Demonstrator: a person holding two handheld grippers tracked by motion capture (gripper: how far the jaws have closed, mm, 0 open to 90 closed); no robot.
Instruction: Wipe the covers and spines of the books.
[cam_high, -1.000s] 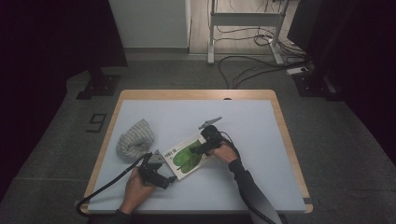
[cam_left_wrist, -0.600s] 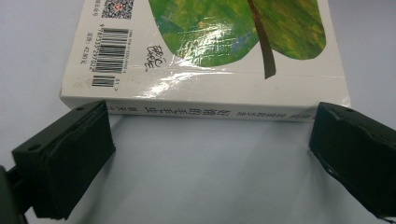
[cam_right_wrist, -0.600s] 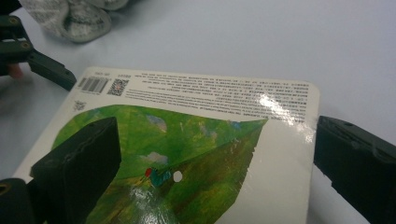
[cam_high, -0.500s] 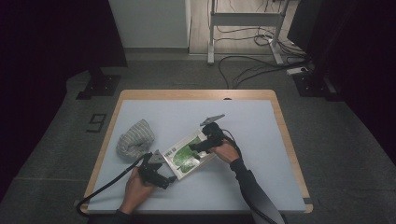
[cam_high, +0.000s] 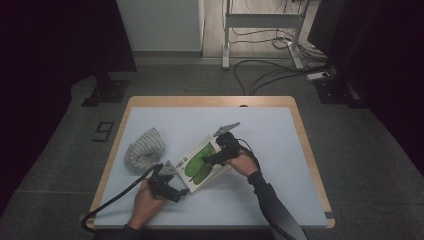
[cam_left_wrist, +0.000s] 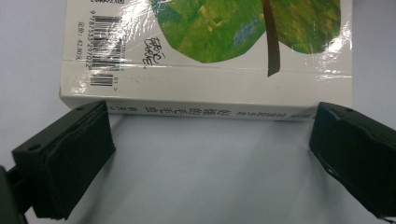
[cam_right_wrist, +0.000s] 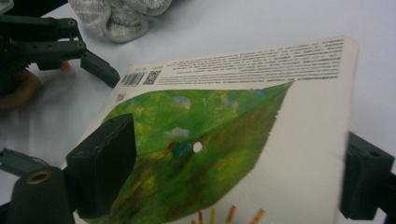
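Note:
A picture book (cam_high: 199, 164) with a green leaf on its white cover lies near the table's front middle. My right gripper (cam_high: 210, 159) reaches over its right part. In the right gripper view the jaws of that gripper (cam_right_wrist: 236, 172) stand wide apart, one over the cover of the book (cam_right_wrist: 219, 121) and one just past its right edge. My left gripper (cam_high: 179, 191) sits at the book's near-left corner. In its own view my left gripper (cam_left_wrist: 210, 154) is open and faces the spine of the book (cam_left_wrist: 205, 105) without touching it.
A crumpled grey striped cloth (cam_high: 145, 147) lies left of the book, also seen as the cloth (cam_right_wrist: 116, 16) in the right gripper view. The white table top (cam_high: 270, 130) has a wooden rim. Cables trail on the floor behind.
The right gripper and the book have shifted slightly away from me and the book looks a little tilted. The left hand has stayed about where it was.

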